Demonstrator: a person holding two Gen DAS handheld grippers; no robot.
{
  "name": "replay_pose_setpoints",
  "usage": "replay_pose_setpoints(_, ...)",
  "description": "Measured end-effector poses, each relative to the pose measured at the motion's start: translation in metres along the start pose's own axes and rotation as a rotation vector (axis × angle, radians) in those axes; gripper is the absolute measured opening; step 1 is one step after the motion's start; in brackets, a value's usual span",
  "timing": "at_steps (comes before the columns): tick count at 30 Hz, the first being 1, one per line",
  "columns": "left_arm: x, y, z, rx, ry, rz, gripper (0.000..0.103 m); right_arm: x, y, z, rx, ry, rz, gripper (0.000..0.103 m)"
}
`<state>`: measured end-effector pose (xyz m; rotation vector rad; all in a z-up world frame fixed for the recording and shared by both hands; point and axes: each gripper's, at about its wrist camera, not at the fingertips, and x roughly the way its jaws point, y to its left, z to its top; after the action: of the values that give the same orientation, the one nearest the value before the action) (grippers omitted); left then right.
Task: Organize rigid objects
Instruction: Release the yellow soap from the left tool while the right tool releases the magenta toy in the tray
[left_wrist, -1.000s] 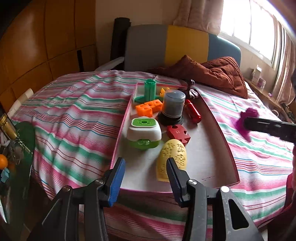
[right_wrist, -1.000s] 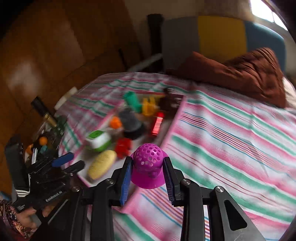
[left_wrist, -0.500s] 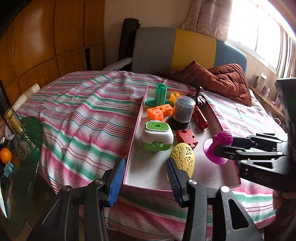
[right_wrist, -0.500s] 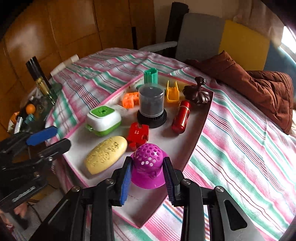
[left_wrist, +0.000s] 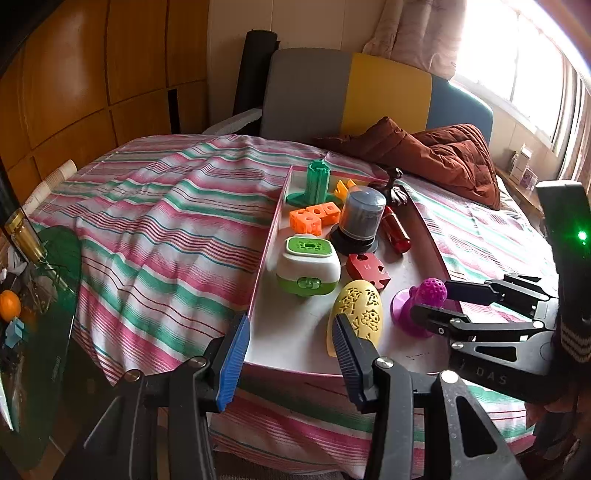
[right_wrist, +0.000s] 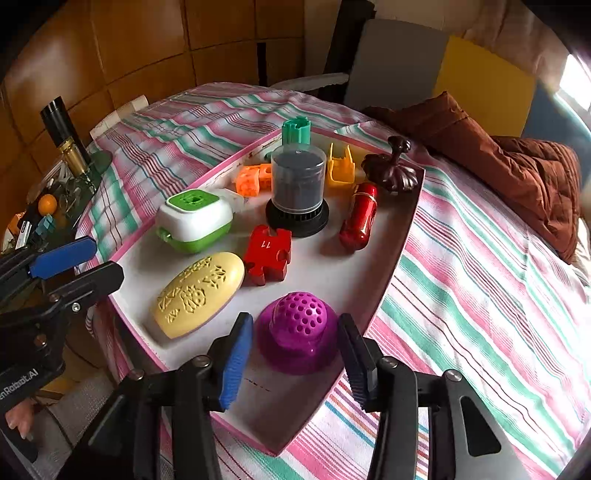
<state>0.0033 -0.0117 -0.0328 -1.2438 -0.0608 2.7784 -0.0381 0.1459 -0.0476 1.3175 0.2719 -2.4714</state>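
- The bed (left_wrist: 155, 221), covered in a pink, green and white striped sheet, fills most of both views; a brown quilted blanket (right_wrist: 517, 173) lies bunched at its far side.
- A long white tray (right_wrist: 369, 273) with a pink rim lies on the bed and carries all the small things.
- The right gripper (right_wrist: 295, 354) reaches over the tray's near corner. Its jaws are opening, and the purple perforated dome (right_wrist: 299, 332) stands upright on the tray between them, with a gap showing on each side.
- The left gripper (left_wrist: 291, 354) hovers at the tray's near edge with its jaws spread and nothing between them.
- A grey cylinder on a black base (right_wrist: 298, 192) stands upright near the middle of the tray.
- A white and green box (right_wrist: 194, 218) sits by the tray's left rim.
- A yellow carved oval (right_wrist: 199, 291) lies on its side, just left of the purple dome.
- A dark brown knobbed lid (right_wrist: 391, 170) rests in the far right corner of the tray.
- A red cylinder (right_wrist: 360, 218) lies flat to the right of the grey one.
- A red puzzle piece (right_wrist: 267, 254) lies between the oval and the black base.
- A green post (right_wrist: 295, 131), orange cubes (right_wrist: 253, 179) and a yellow bracket (right_wrist: 340, 166) stand at the far end.
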Motion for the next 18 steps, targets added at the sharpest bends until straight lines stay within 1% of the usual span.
replay_pose_setpoints(1, 0.001, 0.0, 0.0, 0.001, 0.006, 0.0, 0.047, -0.001, 0.001, -0.001, 0.002, -0.004, 0.0, 0.048)
replay_pose_setpoints(3, 0.002, 0.001, 0.0, -0.001, 0.016, 0.004, 0.047, -0.005, 0.002, -0.002, 0.014, -0.014, 0.0, 0.052)
replay_pose_setpoints(6, 0.001, 0.005, 0.0, -0.01, 0.011, 0.005, 0.047, -0.01, 0.003, -0.003, 0.042, -0.025, 0.002, 0.056)
replay_pose_setpoints(8, 0.0, 0.007, 0.001, -0.016, 0.008, 0.009, 0.047, -0.013, 0.004, -0.004, 0.071, -0.026, -0.017, 0.059)
replay_pose_setpoints(11, 0.001, 0.009, 0.004, -0.006, 0.026, 0.057, 0.047, -0.017, 0.006, -0.004, 0.106, -0.02, -0.054, 0.064)
replay_pose_setpoints(14, 0.001, 0.011, 0.007, 0.015, 0.046, 0.112, 0.047, -0.021, 0.007, -0.004, 0.136, -0.014, -0.071, 0.069)
replay_pose_setpoints(17, -0.003, 0.013, 0.012, 0.046, 0.027, 0.144, 0.047, -0.026, 0.008, -0.003, 0.169, -0.016, -0.089, 0.076)
replay_pose_setpoints(18, -0.005, 0.013, 0.014, 0.057, 0.017, 0.152, 0.047, -0.028, 0.008, -0.003, 0.177, -0.018, -0.095, 0.077)
